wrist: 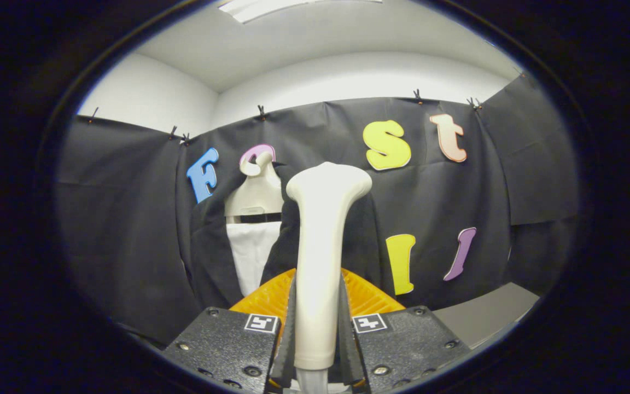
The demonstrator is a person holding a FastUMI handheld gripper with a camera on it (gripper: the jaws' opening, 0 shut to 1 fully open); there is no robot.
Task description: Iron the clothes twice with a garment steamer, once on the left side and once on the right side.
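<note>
Closest to us, the gripper is clamped on the handle of the garment steamer: both fingers press against the pale shaft from either side, and the gap between them is narrow, no wider than the handle itself. We note square printed markers on the top of each finger block. The steamer stands upright between the fingers, its shaft rising straight ahead and flaring into a broad rounded head at the top. A short clear stub shows below the handle's lower end, between the finger bases.

Just beyond the fingers, behind the shaft, we see an orange ribbed piece spreading out to both sides; we cannot tell what it belongs to.

Farther on hangs the clothing: a dark jacket over a white shirt, carried on a pale hanger with a hooked top, against the black cloth wall. The jacket front lies open, so the shirt shows as a narrow strip. The steamer head sits in front of the jacket's side nearer the shaft, overlapping it; whether it touches the fabric we cannot tell.

Off to one side, low down, a grey surface meets the foot of the cloth wall. Above the cloth, white room walls and a ceiling light.
</note>
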